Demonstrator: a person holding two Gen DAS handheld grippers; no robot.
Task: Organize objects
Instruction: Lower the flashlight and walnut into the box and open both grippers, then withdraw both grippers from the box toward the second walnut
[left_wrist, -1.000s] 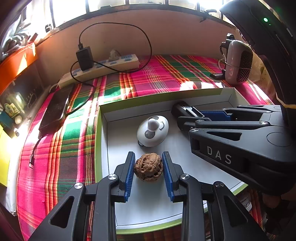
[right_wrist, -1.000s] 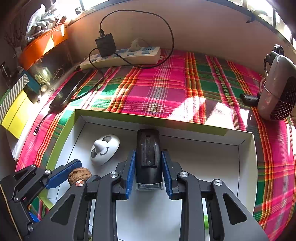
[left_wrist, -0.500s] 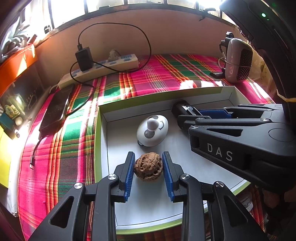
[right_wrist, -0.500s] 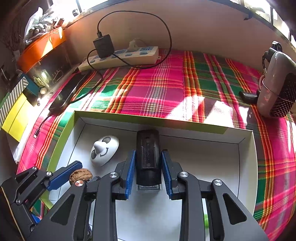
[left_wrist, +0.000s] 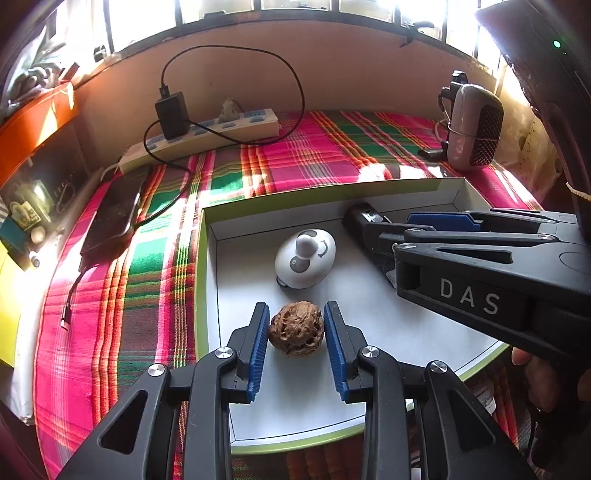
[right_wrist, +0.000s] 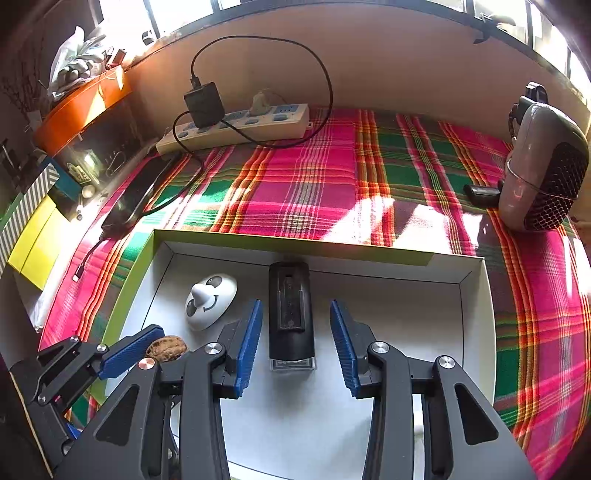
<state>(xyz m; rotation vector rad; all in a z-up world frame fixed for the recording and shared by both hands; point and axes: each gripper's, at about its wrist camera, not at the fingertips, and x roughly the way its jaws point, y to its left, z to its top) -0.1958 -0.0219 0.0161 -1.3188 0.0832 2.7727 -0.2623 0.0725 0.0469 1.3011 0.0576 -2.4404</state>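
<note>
A shallow white box with a green rim (left_wrist: 201, 280) (right_wrist: 480, 306) lies on the plaid cloth. In it are a brown walnut (left_wrist: 296, 328) (right_wrist: 166, 347), a white smiley-face gadget (left_wrist: 305, 258) (right_wrist: 210, 300) and a black stamp-like block (right_wrist: 291, 314) (left_wrist: 360, 220). My left gripper (left_wrist: 296, 341) is shut on the walnut, which rests on the box floor. My right gripper (right_wrist: 295, 343) is open, with the black block lying free between its blue pads (right_wrist: 249, 339).
A white power strip (right_wrist: 236, 125) with a black charger and cable lies at the back. A phone (left_wrist: 114, 214) lies on the left of the cloth. A grey fan heater (right_wrist: 539, 170) stands at the right. An orange tub and boxes sit far left.
My right gripper has opened and let go of the black block, which now lies on the box floor. My left gripper stays shut on the walnut.
</note>
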